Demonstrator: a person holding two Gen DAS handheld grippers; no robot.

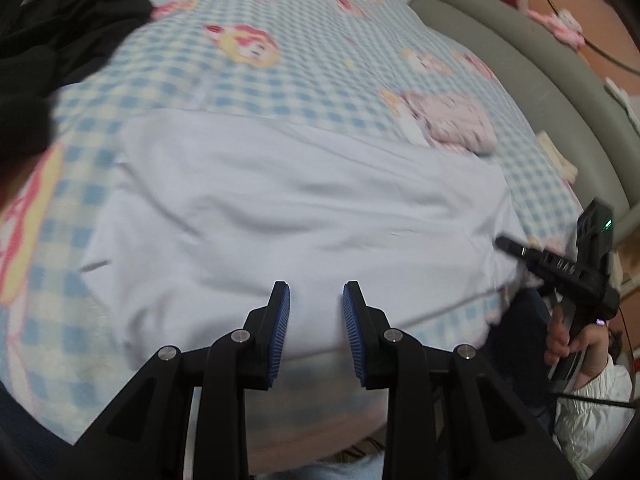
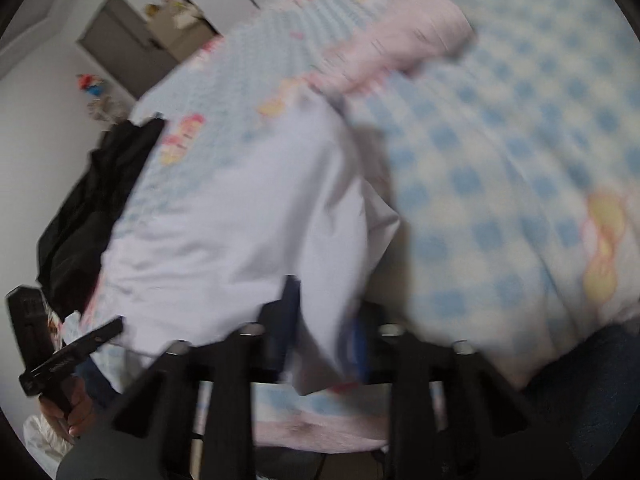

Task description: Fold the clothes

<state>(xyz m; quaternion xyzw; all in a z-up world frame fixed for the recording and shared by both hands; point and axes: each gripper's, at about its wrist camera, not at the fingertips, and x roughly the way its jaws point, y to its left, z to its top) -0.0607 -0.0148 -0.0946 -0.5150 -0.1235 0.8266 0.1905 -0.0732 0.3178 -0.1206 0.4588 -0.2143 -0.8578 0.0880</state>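
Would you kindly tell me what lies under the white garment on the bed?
The white garment lies on the blue checked bedspread, which shows on all sides of it. Whatever part of the bedspread sits beneath the garment is covered.

1. A spread garment (image 1: 280,208) lay on the bed (image 1: 304,56), near its front edge;
2. a dark heap of clothes (image 1: 60,28) sat at the bed's far left;
3. a small folded piece (image 1: 452,120) rested beyond the garment's right corner.

Matt white cloth garment (image 1: 280,208) (smooth-ish)
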